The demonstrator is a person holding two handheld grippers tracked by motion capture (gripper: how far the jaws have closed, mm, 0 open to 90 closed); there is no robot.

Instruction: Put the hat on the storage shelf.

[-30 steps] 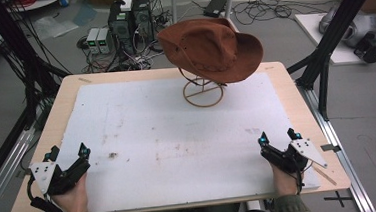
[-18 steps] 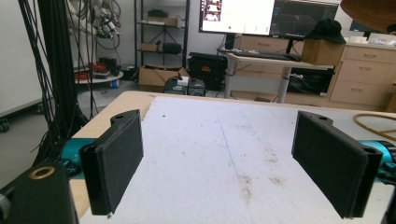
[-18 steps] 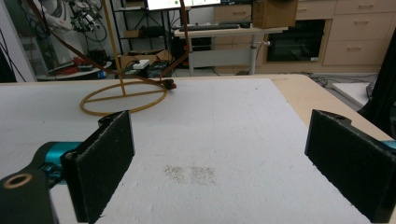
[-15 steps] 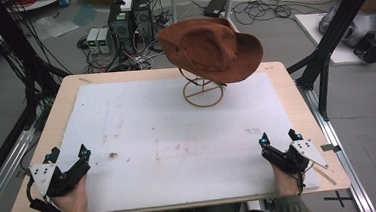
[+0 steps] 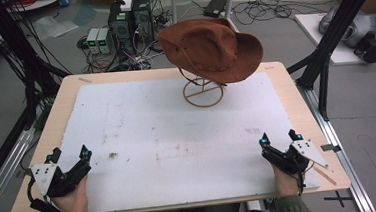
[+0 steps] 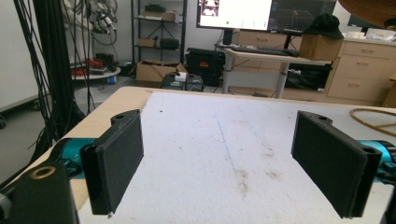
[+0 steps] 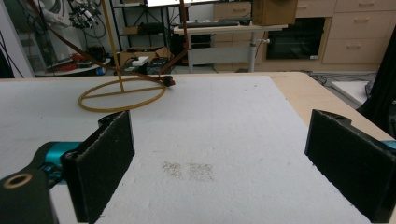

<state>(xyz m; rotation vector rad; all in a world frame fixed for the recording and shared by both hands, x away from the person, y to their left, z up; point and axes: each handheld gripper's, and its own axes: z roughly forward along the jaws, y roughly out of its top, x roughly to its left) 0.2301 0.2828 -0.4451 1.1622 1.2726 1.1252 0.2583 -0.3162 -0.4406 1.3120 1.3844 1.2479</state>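
Where its brim (image 6: pixel 369 11) leaves frame, brown hat (image 5: pixel 212 49) cropped.

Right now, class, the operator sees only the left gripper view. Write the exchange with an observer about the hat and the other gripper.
Operator: That brown edge at my top right?
Observer: A brown hat, tilted on a wire stand at the table's far side.
Operator: Where is the right gripper?
Observer: The right gripper rests by the board's near right corner, fingers apart.
Operator: Anything hanging from the hat?
Observer: Its cord ends by the stand's ring base.
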